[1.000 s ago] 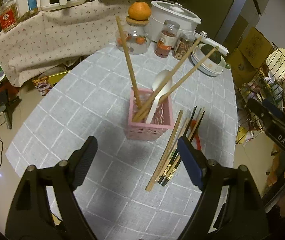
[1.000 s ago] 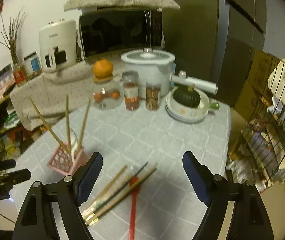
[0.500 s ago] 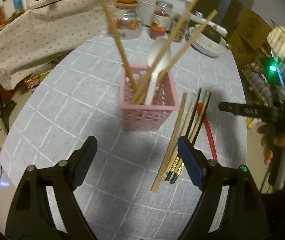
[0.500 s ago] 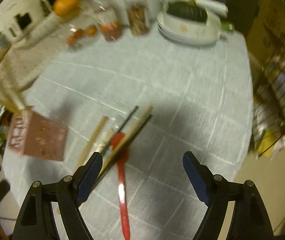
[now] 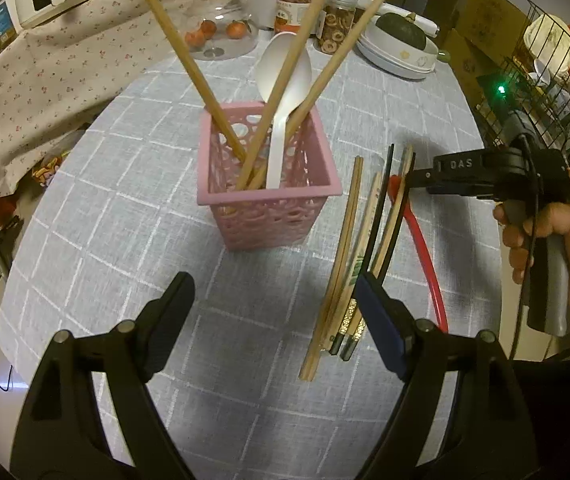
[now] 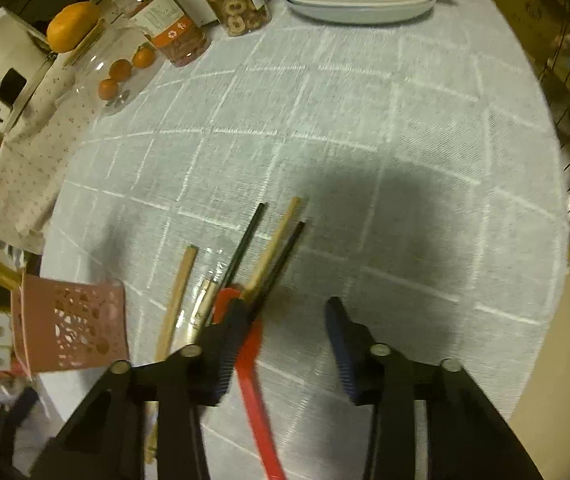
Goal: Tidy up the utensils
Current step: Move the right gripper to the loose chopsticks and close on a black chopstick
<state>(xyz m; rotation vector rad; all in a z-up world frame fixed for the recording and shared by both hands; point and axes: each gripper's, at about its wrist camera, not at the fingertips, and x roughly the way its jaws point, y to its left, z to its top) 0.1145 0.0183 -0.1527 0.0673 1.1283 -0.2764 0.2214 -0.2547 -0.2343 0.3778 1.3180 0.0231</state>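
A pink perforated basket [image 5: 273, 208] stands on the grey checked tablecloth [image 5: 125, 208]. It holds three wooden chopsticks [image 5: 285, 72] and a white spoon [image 5: 281, 92]. Several loose chopsticks [image 5: 361, 248] and a red utensil [image 5: 425, 256] lie to its right. My left gripper [image 5: 273, 292] is open and empty, just in front of the basket. My right gripper [image 6: 285, 316] is open low over the loose pile; the red utensil [image 6: 261, 400] runs between its fingers and the chopsticks [image 6: 269, 252] lie just ahead. The basket [image 6: 69, 324] is at its left. The right gripper [image 5: 421, 180] also shows in the left wrist view.
Glass jars [image 5: 297, 4], a jar of small oranges [image 5: 217, 28] and stacked white dishes with a dark squash [image 5: 401, 44] stand at the table's far edge. A wire rack [image 5: 557, 64] stands off the right side. A flowered cloth [image 5: 45, 76] covers a shelf at left.
My left gripper has moved closer to the basket. My right gripper has dropped from high above the table down over the loose chopsticks and red utensil.
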